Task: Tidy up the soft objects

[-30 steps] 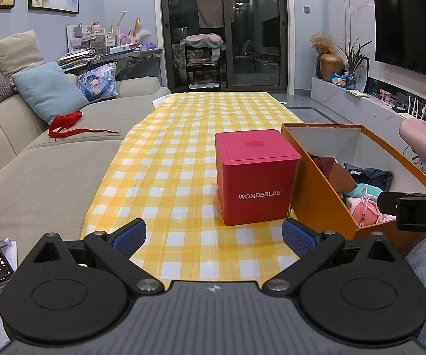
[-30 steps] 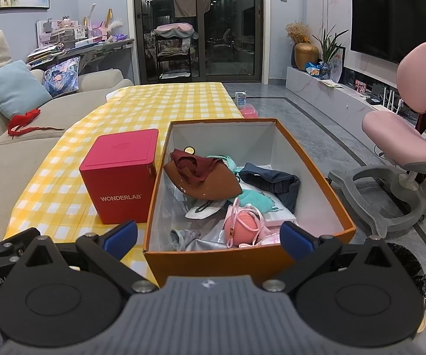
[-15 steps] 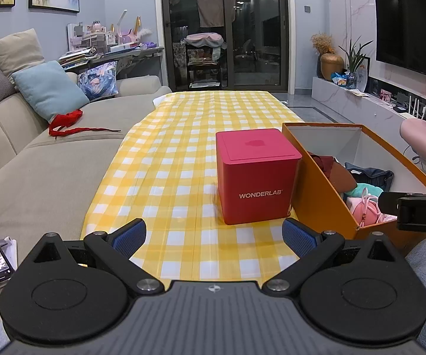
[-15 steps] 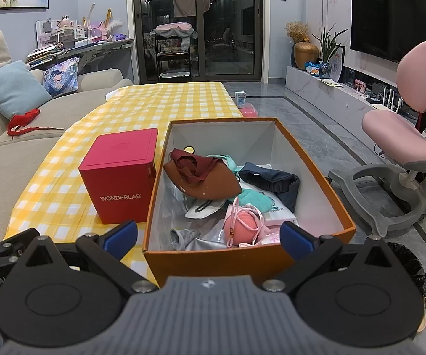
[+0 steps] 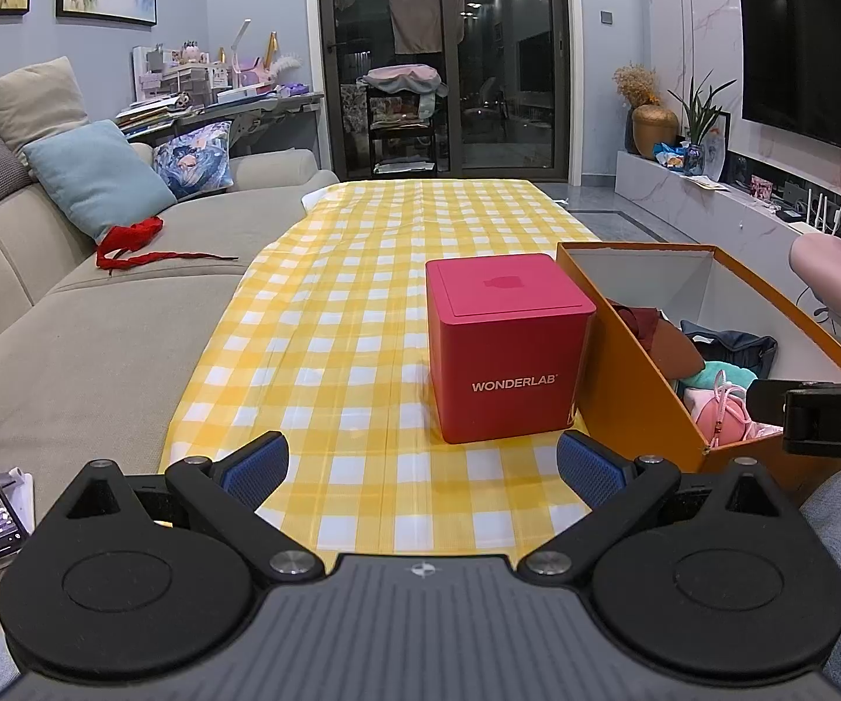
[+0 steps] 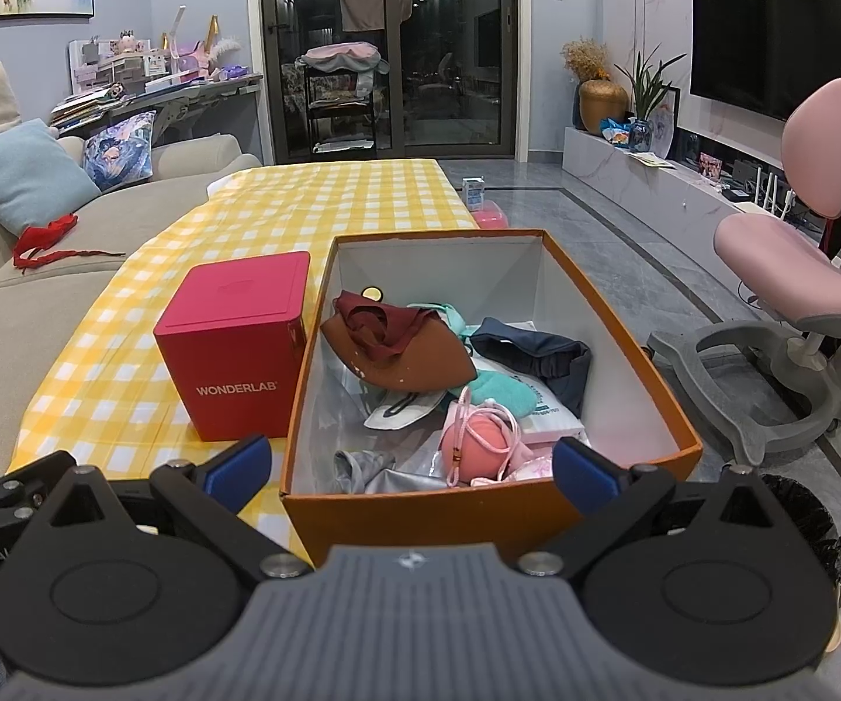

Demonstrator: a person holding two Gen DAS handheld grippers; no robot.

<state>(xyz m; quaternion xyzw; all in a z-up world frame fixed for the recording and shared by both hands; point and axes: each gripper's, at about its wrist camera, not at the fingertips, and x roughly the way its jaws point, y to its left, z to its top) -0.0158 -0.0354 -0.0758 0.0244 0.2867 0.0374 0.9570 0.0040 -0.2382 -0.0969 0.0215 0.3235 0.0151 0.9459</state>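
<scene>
**Plainly, the right claw sits nearer the soft things**

Both claws hang low at the near edge of the table, spread wide and holding nothing. The right claw [image 6: 411,461] faces straight into the orange box [image 6: 642,377], whose long axis runs from near to far, directly away from it. Inside lies a loose heap: a brown pouch [image 6: 414,359] far and left, a navy cloth [image 6: 543,350] to the right, a teal cloth [image 6: 505,394] between them, a pink bag [image 6: 478,438] and a grey cloth [image 6: 362,464] close behind the near wall. That wall stands between the fingers and the heap, so any reach must, I judge, go over it and down.

The left claw [image 5: 420,461] looks along the yellow check cloth [image 5: 326,315], with the red box [image 5: 505,350] ahead and slightly right, its lid on, touching or just beside the orange box [image 5: 625,368]. From this side the heap lies well to the right, behind the box's long wall.

Whether the things are gathered for good or waiting to be sorted out, the scene fits both.
</scene>
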